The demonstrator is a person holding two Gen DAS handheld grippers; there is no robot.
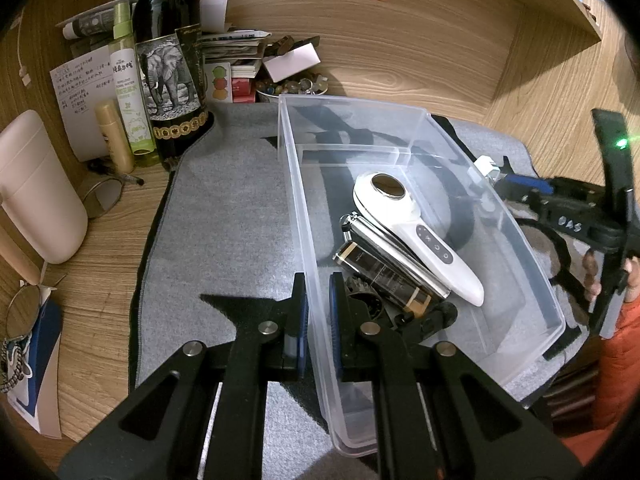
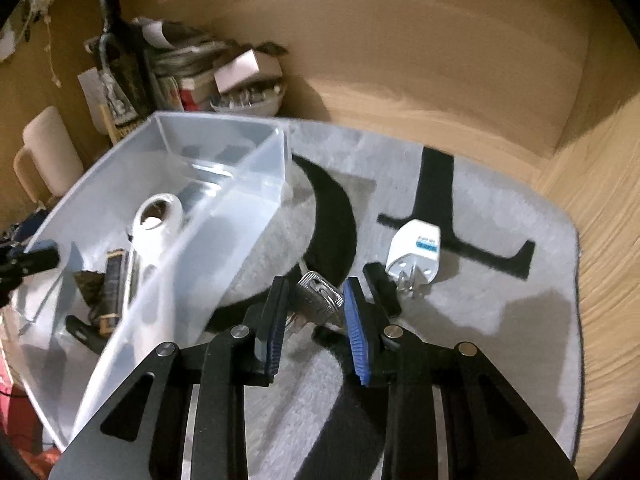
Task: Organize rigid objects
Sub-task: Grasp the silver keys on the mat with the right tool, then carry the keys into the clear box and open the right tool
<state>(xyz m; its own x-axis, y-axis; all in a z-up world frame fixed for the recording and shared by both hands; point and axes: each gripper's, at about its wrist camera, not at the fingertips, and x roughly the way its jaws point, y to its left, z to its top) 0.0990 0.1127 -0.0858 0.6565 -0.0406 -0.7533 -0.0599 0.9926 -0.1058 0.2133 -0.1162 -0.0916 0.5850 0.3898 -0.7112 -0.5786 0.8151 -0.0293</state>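
Taking the clear bin (image 1: 400, 128) as my landmark and going left to right: my left gripper (image 1: 318, 312) straddles the bin's left wall, one finger outside and one inside, the jaws closed to a narrow slot that pinches the plastic. I judge it is steadying the bin. Inside lie a white handheld device (image 1: 416, 232), a chrome cylinder (image 1: 396, 254) and a dark tube with gold bands (image 1: 384, 278), touching one another.

Right of the bin, on the grey mat (image 2: 500, 320), my right gripper (image 2: 316, 308) has its jaws partly open around a bunch of metal keys (image 2: 318, 296). The view is blurred, so I cannot tell whether the pads touch them. I would expect the keys to be light, stiff and slick, and loose on their ring, so I would close across the flat blades, not the ring. Further right, near the keys, lies a white plug adapter (image 2: 416, 256), prongs towards me; its smooth body should take a squeeze across the flat sides.
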